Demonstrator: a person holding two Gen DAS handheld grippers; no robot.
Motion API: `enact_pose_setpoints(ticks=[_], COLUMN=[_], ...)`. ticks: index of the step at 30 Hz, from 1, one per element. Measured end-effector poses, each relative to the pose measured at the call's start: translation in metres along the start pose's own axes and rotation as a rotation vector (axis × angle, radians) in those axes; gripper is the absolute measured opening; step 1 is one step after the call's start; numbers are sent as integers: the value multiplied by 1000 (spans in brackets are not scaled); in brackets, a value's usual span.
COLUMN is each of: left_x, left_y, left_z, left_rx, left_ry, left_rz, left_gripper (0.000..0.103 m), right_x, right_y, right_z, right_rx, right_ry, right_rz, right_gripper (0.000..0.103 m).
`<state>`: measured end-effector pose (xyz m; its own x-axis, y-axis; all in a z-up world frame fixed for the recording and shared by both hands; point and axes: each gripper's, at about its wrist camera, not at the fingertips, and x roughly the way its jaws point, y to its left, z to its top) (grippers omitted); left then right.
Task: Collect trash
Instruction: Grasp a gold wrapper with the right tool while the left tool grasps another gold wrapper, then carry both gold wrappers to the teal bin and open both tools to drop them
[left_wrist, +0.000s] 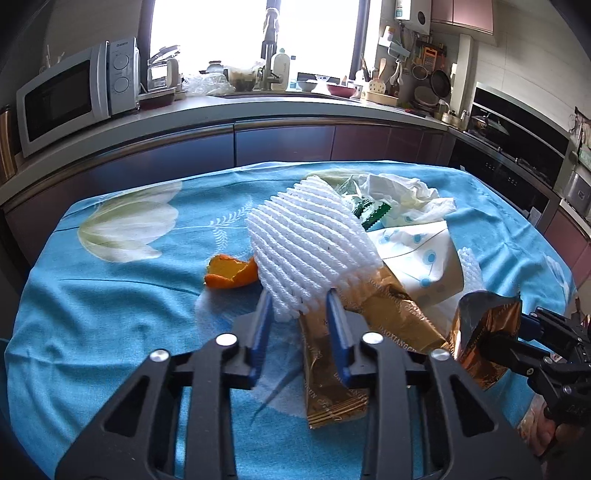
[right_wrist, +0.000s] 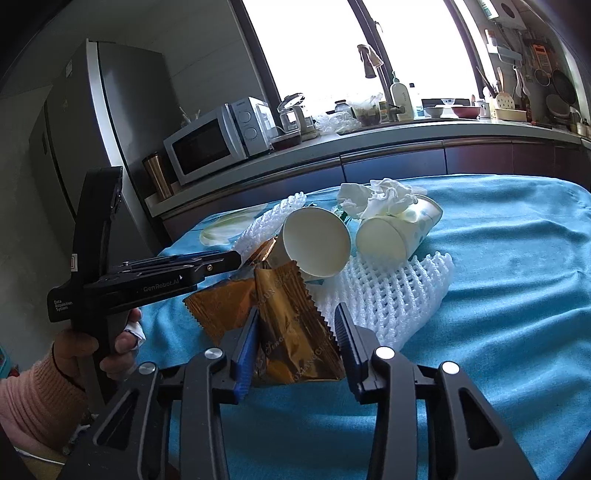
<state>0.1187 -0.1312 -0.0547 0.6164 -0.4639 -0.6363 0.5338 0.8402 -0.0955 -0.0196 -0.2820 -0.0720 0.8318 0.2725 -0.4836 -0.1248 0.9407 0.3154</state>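
Observation:
A pile of trash lies on the blue flowered tablecloth. My left gripper is shut on the lower end of a white foam fruit net, which stands up close before the camera. A gold wrapper lies flat under its fingers. My right gripper is shut on another gold wrapper, seen raised at the right edge of the left wrist view. Behind lie two tipped paper cups, crumpled tissue, a second foam net and an orange peel.
A kitchen counter runs behind the table with a microwave, a tap and dishes. A grey fridge stands at the left. A person's hand in a pink sleeve holds the left gripper. A stove is at the right.

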Motion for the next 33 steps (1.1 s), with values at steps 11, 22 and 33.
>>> enact_pose_setpoints(ticks=[11,22,33], left_x=[-35,-118,-209], left_y=[11,65,148], left_z=[-4,-28,-78], left_rx=[-23,-137,-275], left_ry=[-72,-166,-209], left_rz=[-7,61,301], left_gripper=[6,5,5], right_x=[-14,-4,60], right_y=[10,48,135], right_z=[9,28,45], right_rx=[-18,-70,-216], right_ry=[-20,-20,94], right_rz=[106,212,378], right_gripper=[27,27,27])
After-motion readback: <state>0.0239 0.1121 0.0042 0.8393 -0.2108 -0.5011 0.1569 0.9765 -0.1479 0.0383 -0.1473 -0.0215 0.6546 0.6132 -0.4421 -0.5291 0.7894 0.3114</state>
